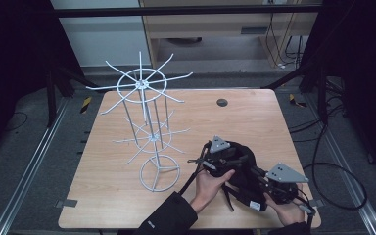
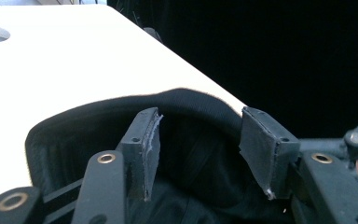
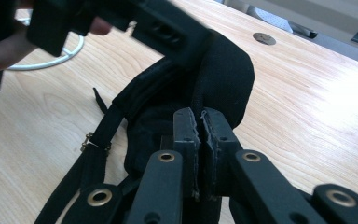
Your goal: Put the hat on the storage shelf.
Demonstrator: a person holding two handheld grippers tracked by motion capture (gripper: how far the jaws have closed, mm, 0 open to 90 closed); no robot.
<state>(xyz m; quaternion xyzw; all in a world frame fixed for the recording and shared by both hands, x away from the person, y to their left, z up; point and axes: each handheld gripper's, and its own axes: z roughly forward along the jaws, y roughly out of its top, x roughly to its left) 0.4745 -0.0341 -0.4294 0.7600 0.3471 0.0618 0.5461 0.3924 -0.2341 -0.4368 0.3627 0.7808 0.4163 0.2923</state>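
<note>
We see the left gripper [image 2: 198, 140] spread inside a black fabric bag [image 1: 237, 171] on the wooden desk [image 1: 254, 117]; the right gripper [image 3: 200, 126] seemingly pinches its fabric.

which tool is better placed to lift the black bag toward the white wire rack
Right tool, probably: its jaws are shut on the black fabric bag. The left tool is open around the bag's rim, nearer the white wire rack.

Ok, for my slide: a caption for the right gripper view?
Right gripper, jaws shut on a black bag lying on the wooden table.
</note>
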